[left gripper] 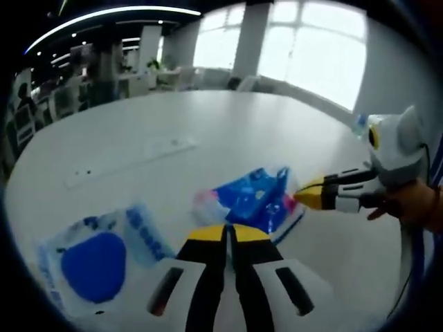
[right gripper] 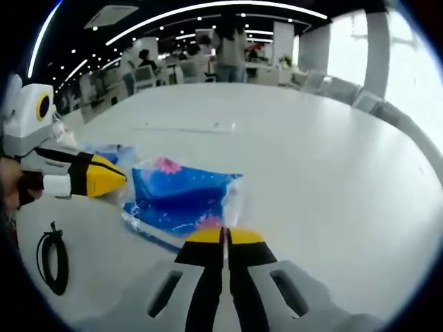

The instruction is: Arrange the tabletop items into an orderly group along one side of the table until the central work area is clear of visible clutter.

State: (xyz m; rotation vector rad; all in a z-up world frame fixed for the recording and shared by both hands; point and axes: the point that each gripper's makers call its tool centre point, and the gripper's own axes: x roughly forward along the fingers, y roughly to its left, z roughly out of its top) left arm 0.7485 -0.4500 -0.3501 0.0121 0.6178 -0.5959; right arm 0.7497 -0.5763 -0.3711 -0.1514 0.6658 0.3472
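1. A pale packet with a blue disc point(left gripper: 97, 266) lies left of the left gripper point(left gripper: 229, 234); a black cable loop point(right gripper: 53, 256) lies near the table point(left gripper: 208, 124) edge.
2. The far tabletop is open.
3. The blue packet point(right gripper: 181, 197) lies just ahead of both grippers' closed, empty jaws; the right gripper point(right gripper: 224, 236) is at its near edge.

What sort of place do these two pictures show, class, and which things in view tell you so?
Probably a large open-plan office or meeting area. A big white table fills the foreground, desks and chairs stand behind it under long ceiling light strips, and tall windows line one wall.
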